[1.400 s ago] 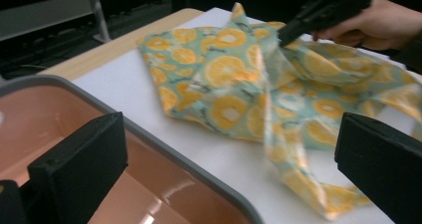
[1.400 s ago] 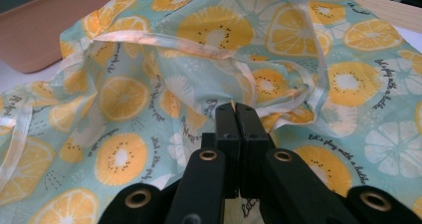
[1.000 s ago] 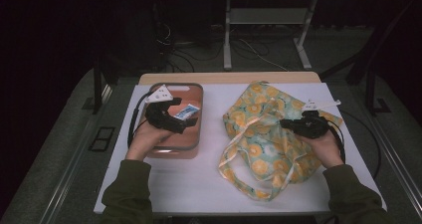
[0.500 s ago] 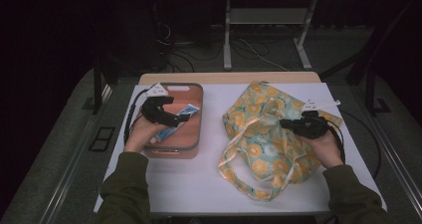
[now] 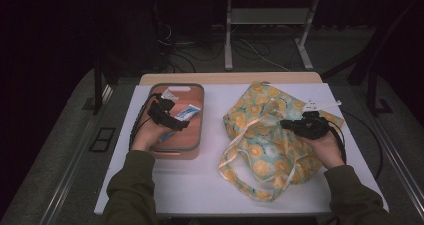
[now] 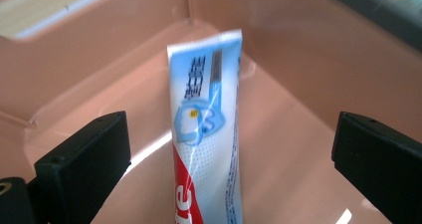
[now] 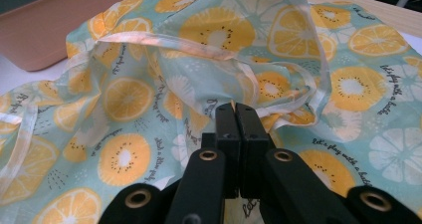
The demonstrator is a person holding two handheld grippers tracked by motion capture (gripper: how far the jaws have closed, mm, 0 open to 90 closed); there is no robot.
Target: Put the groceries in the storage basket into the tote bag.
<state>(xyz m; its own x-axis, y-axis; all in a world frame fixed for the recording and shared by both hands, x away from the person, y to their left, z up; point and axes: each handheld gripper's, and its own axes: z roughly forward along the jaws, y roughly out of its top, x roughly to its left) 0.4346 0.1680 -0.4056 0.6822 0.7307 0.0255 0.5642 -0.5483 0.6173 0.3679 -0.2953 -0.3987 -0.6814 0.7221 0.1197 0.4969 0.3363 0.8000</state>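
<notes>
- High view: left gripper (image 5: 169, 116) sits over the pink tub (image 5: 195, 135) at centre-left of the frame, with the toothpaste tube (image 5: 186, 112) lying inside the tub just beyond its tips. Right gripper (image 5: 300, 126) is at centre-right, resting on the citrus-print bag (image 5: 260, 135), which lies slumped on the white table (image 5: 200, 180).
- Left gripper view: jaws spread wide, one at lower left of the frame, one at lower right, nothing between the pads yet. Tube runs up the middle of the frame from the bottom edge, flat crimped end pointing to the far tub wall. Jaws straddle it without touching.
- Right gripper view: jaws pressed together at bottom centre, apparently pinching bag fabric close to a pale strap (image 7: 164, 42); can't tell how much cloth is caught.
- Step, as I read it: lining up the pick of the tube while the bag is held.
- Next: lower a bit, close across the tube's width, lift clear of the tub wall, carry to the bag mouth.
</notes>
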